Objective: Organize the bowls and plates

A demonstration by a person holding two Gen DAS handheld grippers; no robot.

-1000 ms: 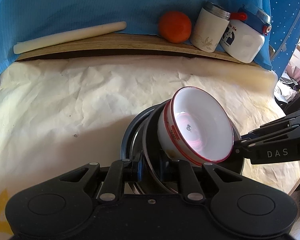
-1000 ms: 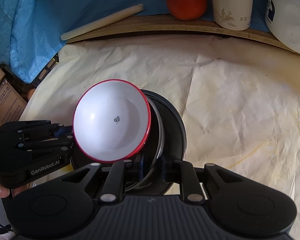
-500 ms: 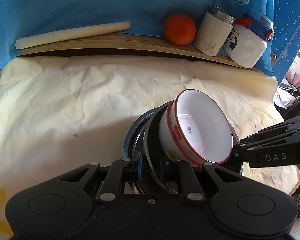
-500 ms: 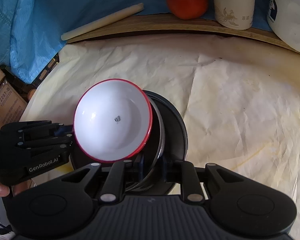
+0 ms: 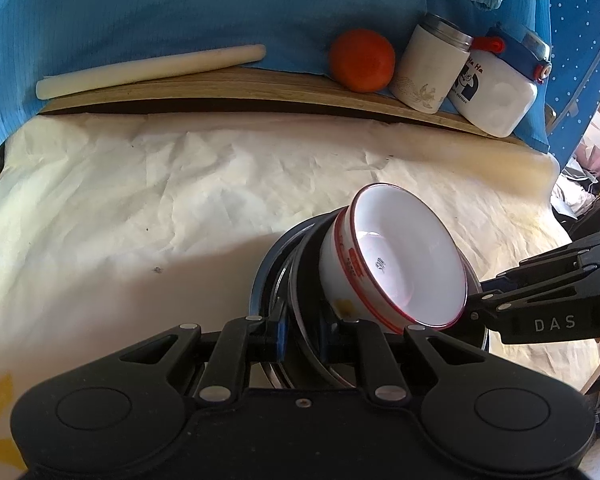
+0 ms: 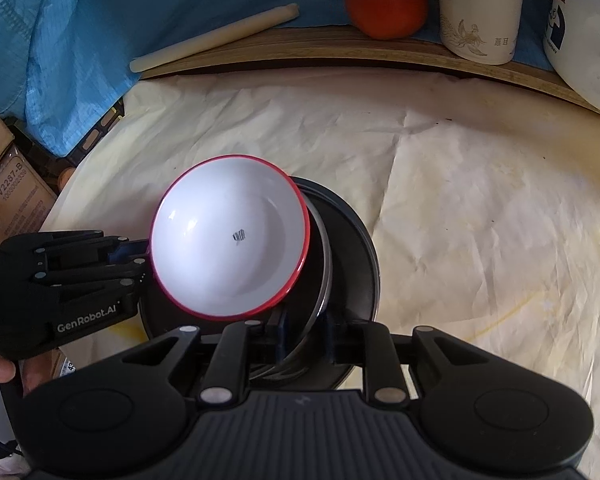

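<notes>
The bowl (image 6: pixel 230 246) hides most of the stacked plates (image 6: pixel 350 264) under it, so their count is unclear. Behind the bowl, the white jug (image 6: pixel 584 36) and cup (image 6: pixel 478 8) are cut off by the right wrist picture's edge. The print inside the bowl is too small to read.

Bowls: I am counting one, a white bowl with a red rim (image 6: pixel 230 236), sitting tilted just ahead of my right gripper's fingers.
Dark plates: I am seeing at least two dark plates (image 6: pixel 352 248) stacked under the bowl; the exact number is not showing.
Grippers: I am holding two, my left gripper (image 5: pixel 302 326) and my right gripper (image 6: pixel 304 330).
Oranges: one orange (image 5: pixel 362 60) is lying far ahead of my left gripper.
Canisters: one cream canister (image 5: pixel 430 68) is standing beside the orange.
Jugs: one white jug (image 5: pixel 496 88) is standing to the right of that.
Paper rolls: one paper roll (image 5: pixel 148 70) is lying far ahead to the left.
</notes>
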